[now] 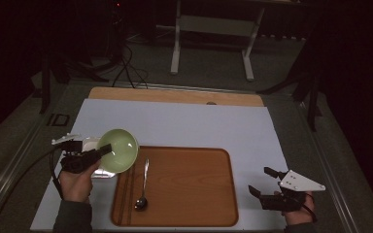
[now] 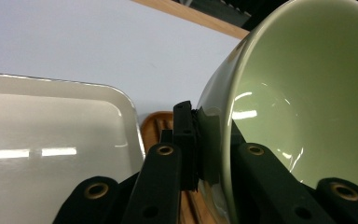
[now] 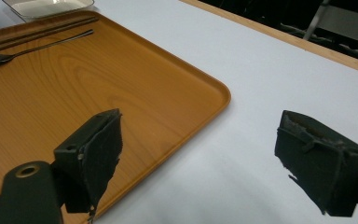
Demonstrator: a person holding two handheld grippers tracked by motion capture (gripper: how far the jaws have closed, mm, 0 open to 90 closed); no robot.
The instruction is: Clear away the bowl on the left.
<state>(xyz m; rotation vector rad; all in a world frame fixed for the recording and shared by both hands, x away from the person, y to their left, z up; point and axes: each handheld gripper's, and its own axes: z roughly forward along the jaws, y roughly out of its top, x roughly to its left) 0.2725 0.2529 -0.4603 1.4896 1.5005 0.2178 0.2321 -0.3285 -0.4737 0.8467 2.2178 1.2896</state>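
Green bowl is held tipped by its rim in the pinched left gripper, above the wooden tray's left edge, probably to be set down there next, while the right gripper is kept wide open and empty.

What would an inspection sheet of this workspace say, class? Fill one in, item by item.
Surface: pale sheet over a wooden table, under a wooden tray.
Job's things: green bowl, tilted, at the tray's left edge.
Clutter: spoon on the tray; white tray beside it.
Grippers: left tool shut on the bowl's rim; right tool open, empty, right of the tray.
Cables: one trails from the left tool; more on the floor.
Surroundings: dark room, white stand behind.
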